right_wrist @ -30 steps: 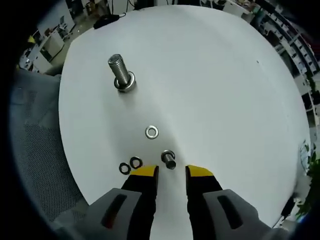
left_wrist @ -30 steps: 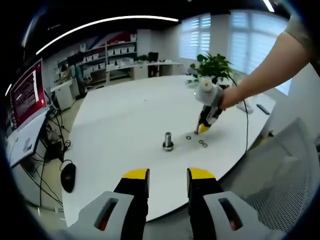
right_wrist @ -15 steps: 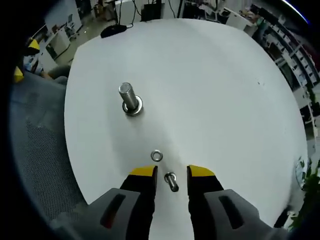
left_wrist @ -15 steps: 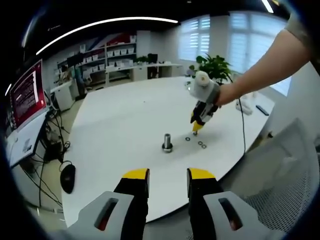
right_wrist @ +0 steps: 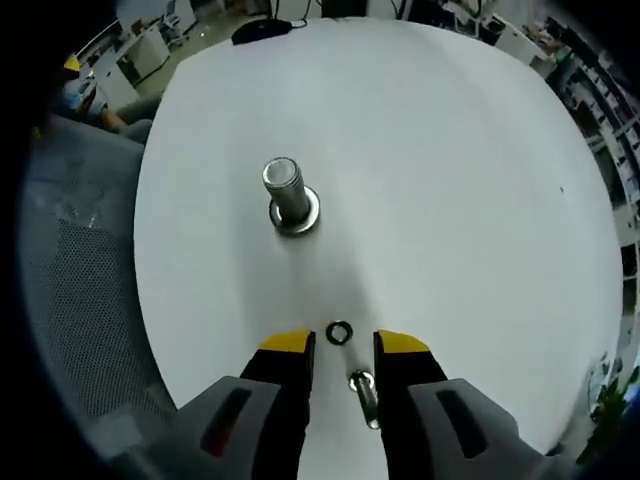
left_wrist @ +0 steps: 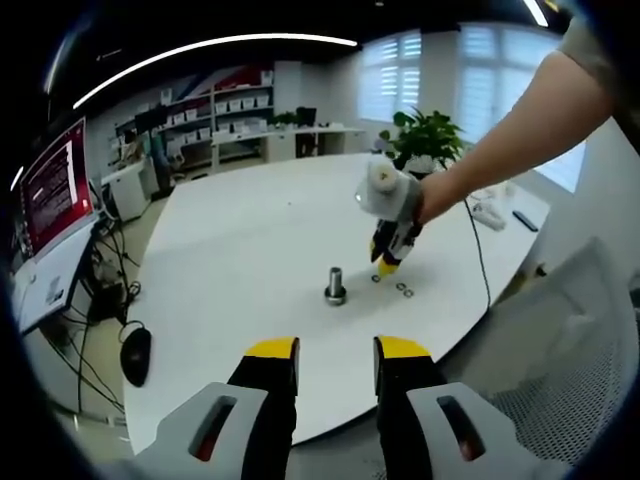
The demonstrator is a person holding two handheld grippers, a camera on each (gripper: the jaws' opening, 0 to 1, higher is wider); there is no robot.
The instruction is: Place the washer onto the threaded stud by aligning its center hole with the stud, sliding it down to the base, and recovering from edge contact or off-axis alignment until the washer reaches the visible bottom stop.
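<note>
Right claw hovers open, seemingly over washer.

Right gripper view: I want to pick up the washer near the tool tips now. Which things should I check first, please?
1. Right tool open, nothing gripped: ok.
2. Washer inside the jaws: not ok; it lies on the table just ahead of the tips.
3. Gap between the jaws free: not ok; a small bolt shows there.
4. Threaded stud upright, top free: ok.
5. Left tool open, apart from the stud: ok.
6. Washer hole fits the stud: cannot tell.
</note>
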